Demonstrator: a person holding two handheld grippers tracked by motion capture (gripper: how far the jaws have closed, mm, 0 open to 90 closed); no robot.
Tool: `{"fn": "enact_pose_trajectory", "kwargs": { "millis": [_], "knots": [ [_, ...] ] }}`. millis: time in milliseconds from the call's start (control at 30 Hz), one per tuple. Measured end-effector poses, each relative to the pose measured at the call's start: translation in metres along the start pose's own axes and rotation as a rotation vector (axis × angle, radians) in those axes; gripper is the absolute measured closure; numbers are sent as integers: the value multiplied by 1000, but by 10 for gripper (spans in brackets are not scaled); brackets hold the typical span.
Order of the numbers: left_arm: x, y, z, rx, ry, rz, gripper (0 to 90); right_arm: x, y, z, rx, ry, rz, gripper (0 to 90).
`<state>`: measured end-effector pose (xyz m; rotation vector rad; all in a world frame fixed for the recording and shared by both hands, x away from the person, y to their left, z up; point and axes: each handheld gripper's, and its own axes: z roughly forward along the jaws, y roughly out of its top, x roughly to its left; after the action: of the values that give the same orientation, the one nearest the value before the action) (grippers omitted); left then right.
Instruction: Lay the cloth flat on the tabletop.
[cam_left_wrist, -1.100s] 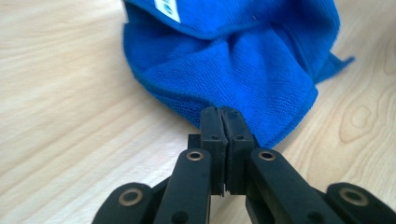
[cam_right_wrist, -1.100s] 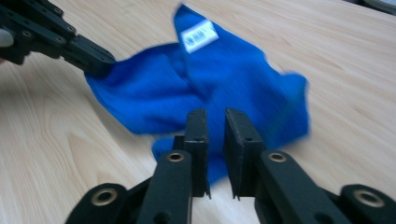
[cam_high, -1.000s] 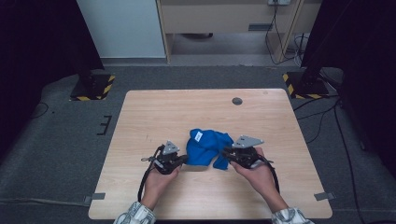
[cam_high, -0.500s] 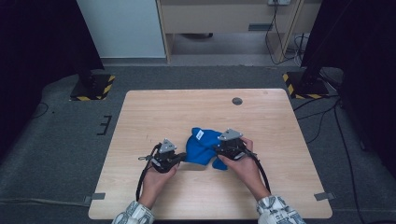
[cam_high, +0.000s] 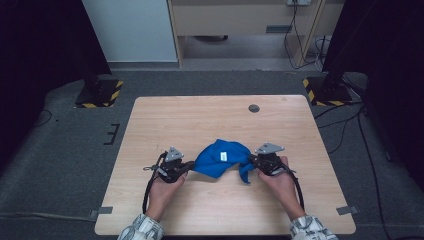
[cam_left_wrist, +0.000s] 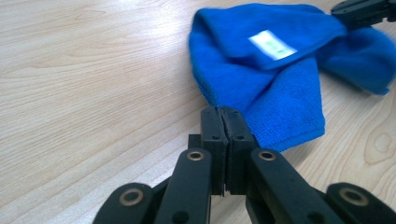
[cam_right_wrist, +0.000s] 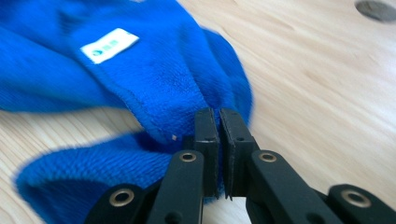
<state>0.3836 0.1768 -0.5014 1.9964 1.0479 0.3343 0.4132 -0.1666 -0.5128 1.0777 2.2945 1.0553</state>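
While the soft blue fleece cloth (cam_high: 220, 159) lies bunched near the worktop's (cam_high: 210, 120) front middle, left gripper (cam_high: 186, 166) and right gripper (cam_high: 253, 160) clench opposite edges, probably to spread it.

Both my forearms come in from the near edge, sleeves just showing, hands apart and low over the tabletop. My left hand (cam_high: 162, 186) holds the left tongs (cam_high: 188, 165) pointing inward to the right, grey plate on top, cable looping back along the wrist; their jaws are pressed together on a fold of the cloth (cam_high: 220, 158). My right hand (cam_high: 280, 181) holds the right tongs (cam_high: 253, 160) pointing inward to the left, jaws likewise clamped on the cloth's other side.
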Motion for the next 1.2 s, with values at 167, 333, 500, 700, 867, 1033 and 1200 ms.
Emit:
{"fn": "enact_pose_trajectory", "kwargs": {
  "millis": [167,333,500,700,867,1033,1200],
  "knots": [
    [-4,-1,4,16,-3,13,886,-6,-4,-2,-20,37,36,773],
    [-3,-1,3,7,-1,11,885,1,10,-6,-64,61,41,565],
    [-1,-1,1,-4,5,6,885,9,23,-9,-98,70,29,464],
    [-2,-1,1,-13,10,5,885,26,37,-2,-117,110,-15,617],
    [-2,-1,1,-11,7,8,885,48,47,13,-114,160,-50,740],
    [-3,0,1,-13,7,12,885,65,54,27,-92,185,-76,801],
    [-3,0,1,-15,7,14,885,80,60,42,-76,201,-88,777]
  ]
}}
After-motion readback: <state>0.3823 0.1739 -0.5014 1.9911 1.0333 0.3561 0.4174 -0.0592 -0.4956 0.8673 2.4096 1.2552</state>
